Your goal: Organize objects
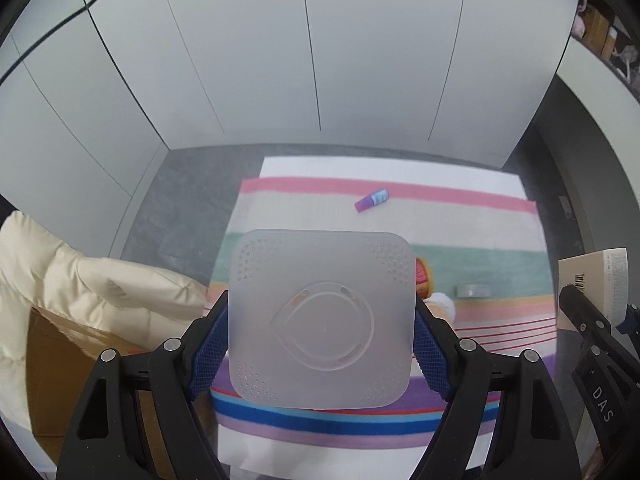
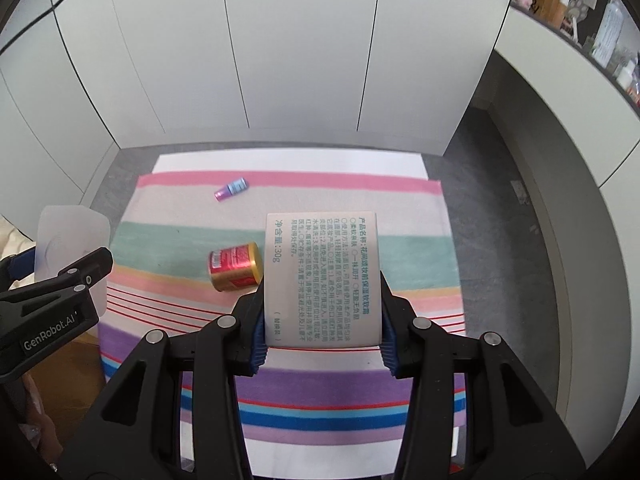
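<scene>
Red-gold can mostly behind frosted container.

We see both pictures under soft, even indoor light, bright enough and without any strong glare. Shadows are faint; only a weak grey shade lies under the white table with the striped pastel cloth. The fisheye lens bends the pale grey wall panels into curves, and the corners fall into black. In the left wrist view the frosted translucent square plastic lid is very near the lens and looks soft and milky. In the right wrist view the white cardboard box with printed text is sharp enough that we can read it, while the red and gold tin can is slightly blurred.
</scene>
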Available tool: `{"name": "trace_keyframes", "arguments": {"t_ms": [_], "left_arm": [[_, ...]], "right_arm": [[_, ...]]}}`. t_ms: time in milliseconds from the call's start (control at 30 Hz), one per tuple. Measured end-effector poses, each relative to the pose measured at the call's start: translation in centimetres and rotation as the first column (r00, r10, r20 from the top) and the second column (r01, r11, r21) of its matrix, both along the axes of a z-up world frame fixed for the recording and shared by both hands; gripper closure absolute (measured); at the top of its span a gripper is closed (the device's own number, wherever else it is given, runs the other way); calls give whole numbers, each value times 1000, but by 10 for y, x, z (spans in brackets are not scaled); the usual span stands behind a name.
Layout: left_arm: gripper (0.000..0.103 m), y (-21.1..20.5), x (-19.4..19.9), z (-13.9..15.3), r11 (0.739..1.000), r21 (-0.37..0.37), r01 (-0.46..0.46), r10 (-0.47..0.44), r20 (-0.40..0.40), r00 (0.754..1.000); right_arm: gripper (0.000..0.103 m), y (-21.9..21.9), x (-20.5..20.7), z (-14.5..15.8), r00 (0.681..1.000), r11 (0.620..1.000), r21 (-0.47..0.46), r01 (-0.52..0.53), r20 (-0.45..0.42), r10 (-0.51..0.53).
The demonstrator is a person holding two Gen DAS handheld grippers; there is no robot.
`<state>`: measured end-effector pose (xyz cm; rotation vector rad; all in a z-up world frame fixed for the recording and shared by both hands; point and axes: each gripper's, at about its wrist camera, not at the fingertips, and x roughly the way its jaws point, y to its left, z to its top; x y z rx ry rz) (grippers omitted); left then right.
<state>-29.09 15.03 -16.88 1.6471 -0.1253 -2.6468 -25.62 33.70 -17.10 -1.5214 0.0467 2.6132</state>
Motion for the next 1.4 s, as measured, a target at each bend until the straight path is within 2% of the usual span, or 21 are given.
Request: {"name": "trace_keyframes", "arguments": {"t_ms": [333,733,933,1400], "left_arm": [[21,6,28,77,999,3,33,-33,-72,997],[21,17,59,125,998,8,59,-58,-124,991],[21,22,70,131,998,13,62,-60,-125,990],[21,14,119,135,997,1,73,-72,-149,986]], "right_arm": [[57,-7,22,73,997,1000,15,-23,-70,24],[57,-9,50,132,989,999,36,-41,-144,46],[57,-2,64,143,986,999,37,-33,-159,39],[57,6,100,142,987,998,60,-17,-156,26]]}}
